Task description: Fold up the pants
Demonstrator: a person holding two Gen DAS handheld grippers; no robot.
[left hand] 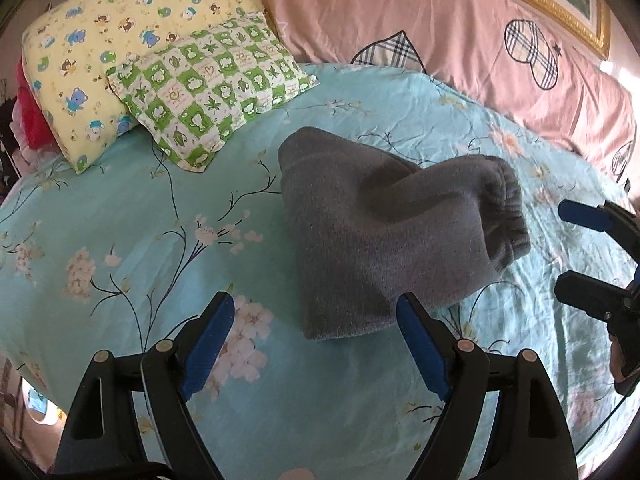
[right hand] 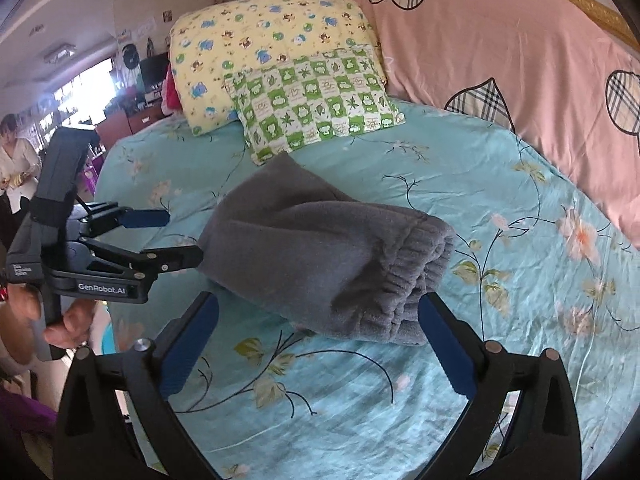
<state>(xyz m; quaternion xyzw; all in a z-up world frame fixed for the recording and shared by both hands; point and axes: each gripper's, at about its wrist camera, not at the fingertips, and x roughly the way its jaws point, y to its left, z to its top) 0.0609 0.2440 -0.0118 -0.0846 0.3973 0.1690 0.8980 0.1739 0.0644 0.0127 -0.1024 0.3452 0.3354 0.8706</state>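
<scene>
Grey pants [left hand: 384, 236] lie folded into a thick bundle near the middle of the bed sheet [left hand: 120, 240], turquoise with a flower print. Elastic waistband [right hand: 420, 276] faces my right side, layers stacked at that end.

My left gripper [left hand: 316, 344]: jaws spread wide, holding nothing. Near corner of the bundle sits between the two blue pads, the right pad just beside the fabric; cannot tell whether it touches.

My right gripper [right hand: 320, 344]: jaws spread wide, holding nothing. Waistband end lies just ahead of the right pad, close to it, contact unclear.

Behind the pants: green checked pillow [left hand: 208, 92] resting against a yellow pillow [left hand: 104, 40] with a bear print. Pink quilt [left hand: 420, 28] along the far side of the bed
</scene>
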